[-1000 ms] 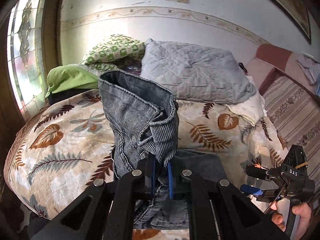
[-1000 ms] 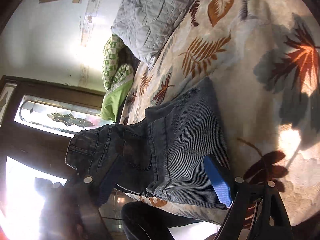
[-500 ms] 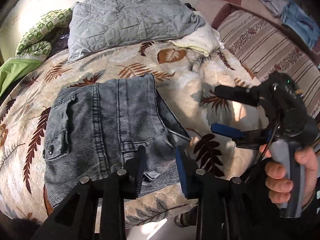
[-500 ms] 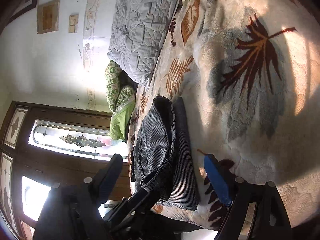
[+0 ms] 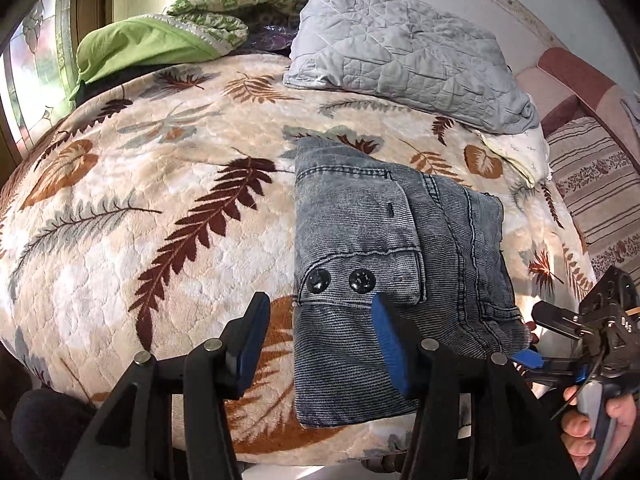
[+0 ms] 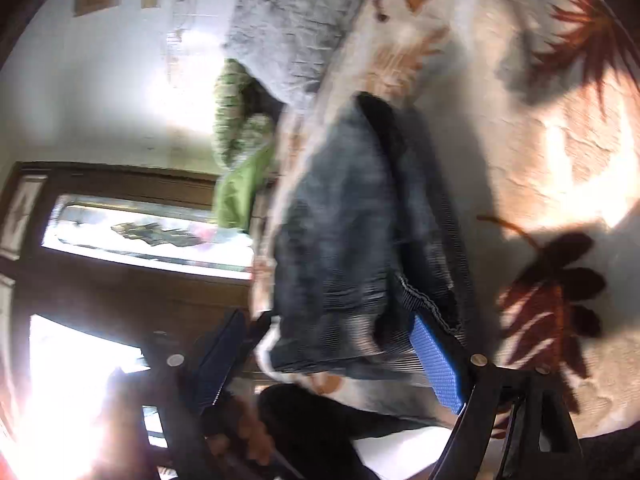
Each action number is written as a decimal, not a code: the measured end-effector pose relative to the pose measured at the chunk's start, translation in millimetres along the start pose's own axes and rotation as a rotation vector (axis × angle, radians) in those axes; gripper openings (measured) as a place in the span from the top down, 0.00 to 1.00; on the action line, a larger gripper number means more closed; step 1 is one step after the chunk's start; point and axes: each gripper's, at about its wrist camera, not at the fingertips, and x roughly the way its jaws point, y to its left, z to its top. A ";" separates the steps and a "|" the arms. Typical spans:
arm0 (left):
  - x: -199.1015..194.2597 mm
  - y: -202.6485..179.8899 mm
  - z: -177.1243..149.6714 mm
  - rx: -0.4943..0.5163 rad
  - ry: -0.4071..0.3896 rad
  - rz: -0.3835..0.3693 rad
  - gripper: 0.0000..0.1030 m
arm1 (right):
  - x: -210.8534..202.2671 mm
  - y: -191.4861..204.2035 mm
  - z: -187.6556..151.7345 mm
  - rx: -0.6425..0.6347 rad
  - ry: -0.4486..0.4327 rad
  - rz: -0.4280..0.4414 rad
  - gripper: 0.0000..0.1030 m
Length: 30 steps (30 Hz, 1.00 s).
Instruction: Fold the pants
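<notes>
The grey-blue denim pants (image 5: 392, 248) lie folded into a compact stack on the leaf-patterned blanket (image 5: 160, 208), a pocket flap with two black snaps on top. My left gripper (image 5: 316, 344) is open and empty, its blue pads straddling the stack's near left edge just above it. My right gripper (image 5: 536, 340) shows at the right, open, at the stack's near right corner. In the blurred right wrist view the pants (image 6: 344, 240) fill the gap between my right gripper's (image 6: 332, 360) open jaws.
A grey quilted pillow (image 5: 404, 52) and a green checked blanket (image 5: 188, 20) lie at the back of the bed. A striped sofa (image 5: 596, 184) stands at the right. A stained-glass window (image 6: 148, 228) is at the left.
My left gripper let go of the pants and opened wide; it now sits by the stack's left edge. The pants went from lifted to a flat folded stack. My right gripper moved in close.
</notes>
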 end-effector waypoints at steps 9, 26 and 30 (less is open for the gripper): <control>32.3 -11.1 -16.9 0.057 0.045 0.019 0.38 | -12.7 33.5 -2.3 -0.046 -0.029 -0.014 0.20; 8.8 -16.9 -9.9 0.102 -0.011 0.035 0.30 | 31.1 56.4 -24.5 -0.380 0.018 -0.565 0.86; 32.8 -19.3 -25.4 0.126 0.040 0.075 0.27 | 14.8 65.8 -16.9 -0.380 0.007 -0.557 0.83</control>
